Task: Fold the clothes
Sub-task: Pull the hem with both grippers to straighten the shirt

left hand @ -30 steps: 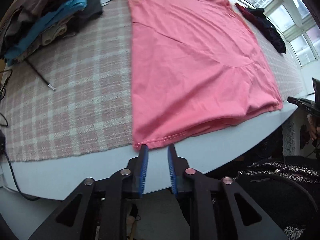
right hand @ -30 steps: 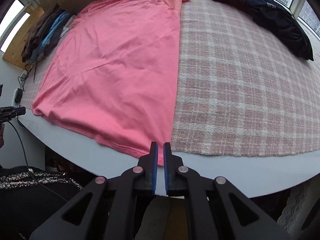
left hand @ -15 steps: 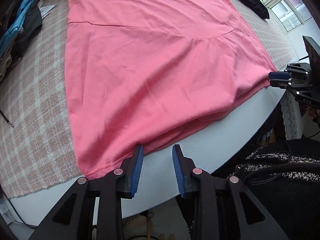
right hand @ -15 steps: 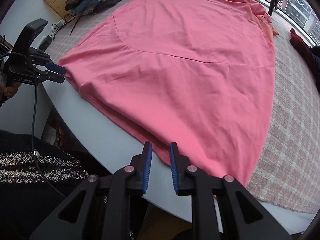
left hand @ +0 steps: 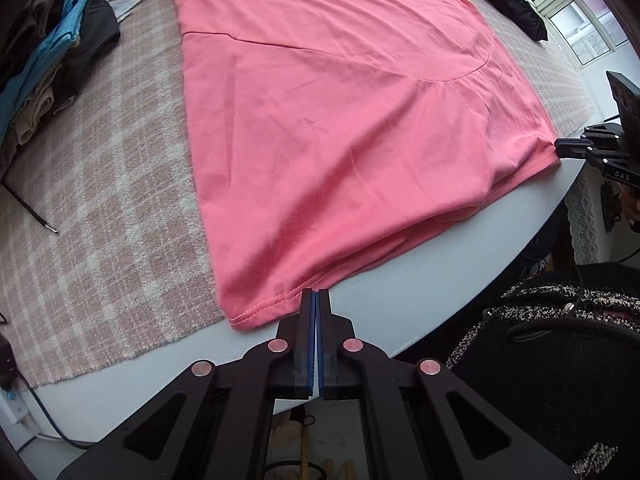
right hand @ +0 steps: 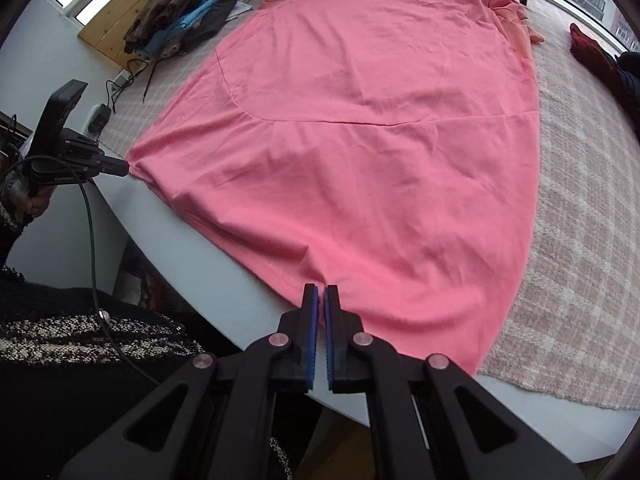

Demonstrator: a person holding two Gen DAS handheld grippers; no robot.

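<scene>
— Both grippers have closed in on the near hem since half a second ago. The left gripper (left hand: 316, 294), whose jaws stood spread short of the cloth, now has them pressed together right at the hem of the pink shirt (left hand: 340, 120); whether cloth is actually caught between them I cannot tell.

— And the other side?

— The right gripper (right hand: 321, 292) has its jaws nearly closed with a sliver of pink hem pinched between them, near the shirt's other bottom corner.

— Where does the shirt lie?

— Spread flat on the plaid cloth (left hand: 100, 200) over the white table (left hand: 400, 312), hem at the table's near edge, collar end far away. A sleeve already seems tucked in over the body.

— So which step is this?

— By my reckoning, taking hold of the bottom hem for a lengthwise fold. The next move calls for lifting both corners evenly and carrying them toward the collar, keeping the hem taut.

— Any containers?

— None that I see. Only a stack of clothes (left hand: 52, 60) off to the left and a dark garment (left hand: 516, 12) at the far right.
</scene>
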